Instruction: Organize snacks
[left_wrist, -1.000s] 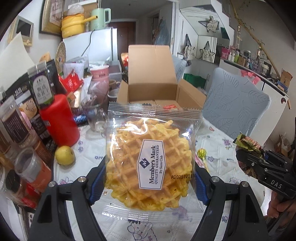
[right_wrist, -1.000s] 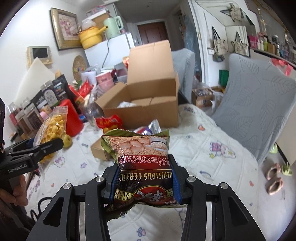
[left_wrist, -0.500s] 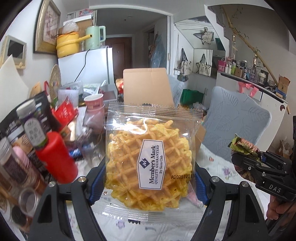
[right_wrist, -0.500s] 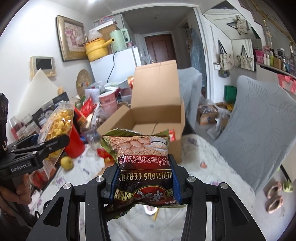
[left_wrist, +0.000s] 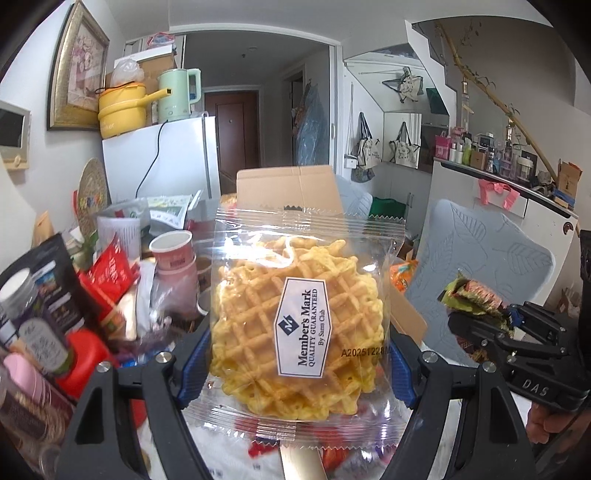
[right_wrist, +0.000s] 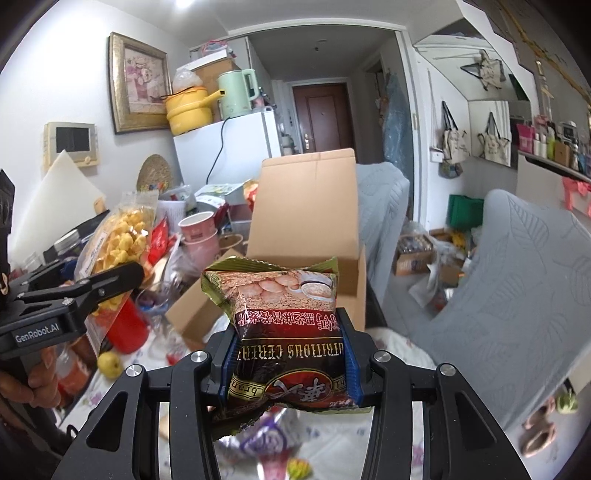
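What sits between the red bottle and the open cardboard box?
In the right wrist view, blurred clear glassware sits between the red bottle and the cardboard box; nothing else discernible.

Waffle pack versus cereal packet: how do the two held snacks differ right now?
The waffle pack is clear, showing a yellow waffle; the cereal packet is opaque, printed red and green. The waffle pack's label reads upright; the cereal packet's print is upside down. Both are clamped between jaws, facing the cardboard box.

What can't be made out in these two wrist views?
- Cardboard box interior: both views, hidden by the held packets and the box's own walls.
- Table items below the waffle packet: left wrist view, blurred.
- Cereal packet lower edge: right wrist view, behind the right gripper.
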